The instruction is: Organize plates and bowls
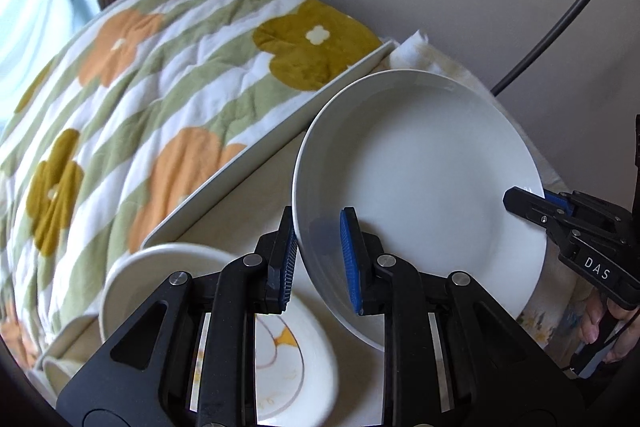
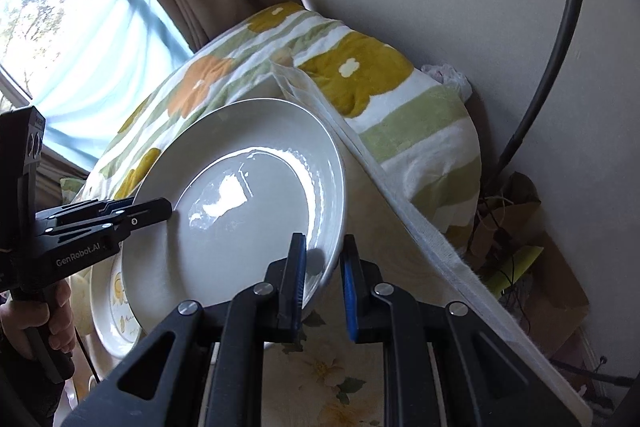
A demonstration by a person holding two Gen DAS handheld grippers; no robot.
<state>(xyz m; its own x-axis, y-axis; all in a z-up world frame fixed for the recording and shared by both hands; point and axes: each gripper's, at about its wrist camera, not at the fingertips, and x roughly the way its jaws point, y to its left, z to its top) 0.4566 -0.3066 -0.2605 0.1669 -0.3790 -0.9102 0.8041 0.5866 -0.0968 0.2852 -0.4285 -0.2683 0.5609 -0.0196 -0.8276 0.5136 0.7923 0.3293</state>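
Both grippers pinch one white plate by opposite rims, so the next move turns on keeping the two grips level across its diameter. In the left wrist view the left gripper has its jaws closed on the rim at 7 o'clock, one pad inside the well, one under it; the right gripper clamps the rim at 3 o'clock. Neither hand is nearer: each holds its own edge.

The plate is tilted, apparently clear of the bench, above a patterned plate at 7 o'clock.

Appearance: plain glossy white, round, deep-welled, broad sloping rim, window glare on the well.
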